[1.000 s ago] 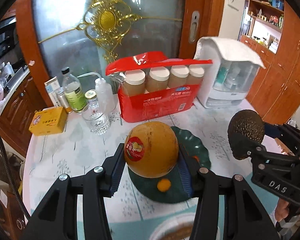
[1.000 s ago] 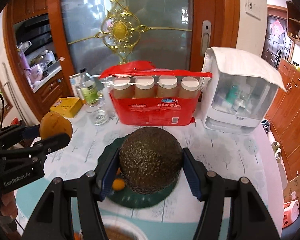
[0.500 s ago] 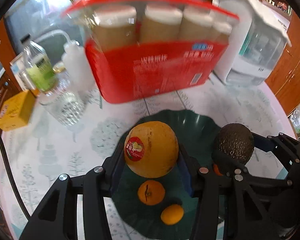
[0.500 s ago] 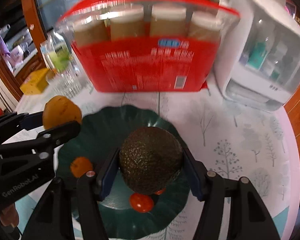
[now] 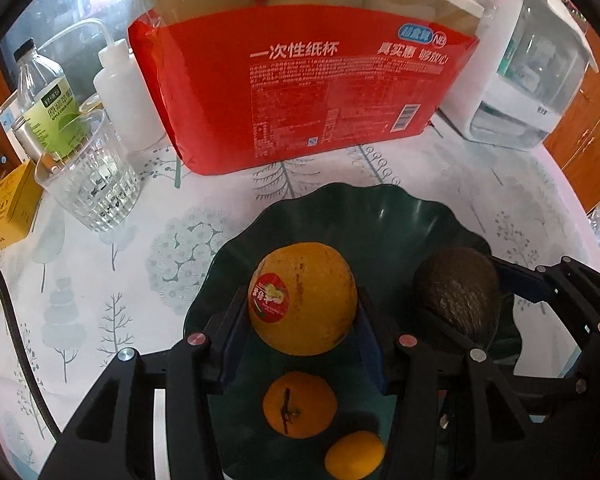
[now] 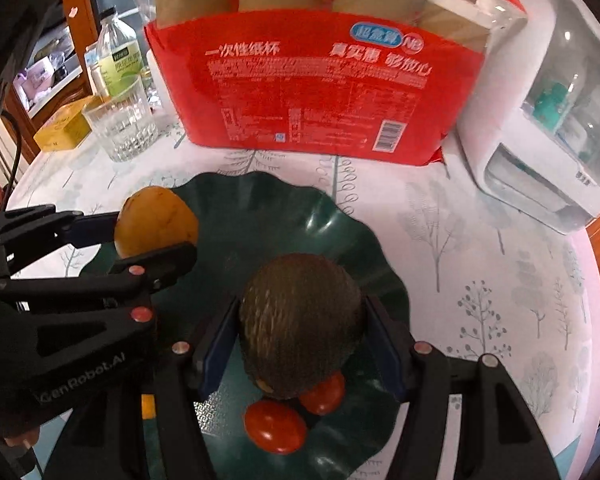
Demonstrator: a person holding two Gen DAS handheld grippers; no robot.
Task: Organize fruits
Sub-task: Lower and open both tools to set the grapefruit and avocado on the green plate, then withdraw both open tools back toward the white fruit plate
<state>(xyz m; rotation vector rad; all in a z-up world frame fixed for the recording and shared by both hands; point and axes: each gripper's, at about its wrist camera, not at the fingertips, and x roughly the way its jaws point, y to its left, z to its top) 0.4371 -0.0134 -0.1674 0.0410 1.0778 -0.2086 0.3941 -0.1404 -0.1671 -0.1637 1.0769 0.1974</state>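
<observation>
Left wrist view: left gripper (image 5: 302,320) clamped on a stickered orange (image 5: 302,298) at frame centre, over the dark green plate (image 5: 360,216). Below it on the plate lie a small orange (image 5: 299,405) and a smaller one (image 5: 355,455). Avocado (image 5: 458,290) at centre right.

Right wrist view: right gripper (image 6: 300,332) grips the avocado (image 6: 300,316) at centre, over the plate (image 6: 284,216); two tomatoes (image 6: 275,426) at its lower edge. Left gripper (image 6: 158,240) with its orange (image 6: 156,226) at centre left.
</observation>
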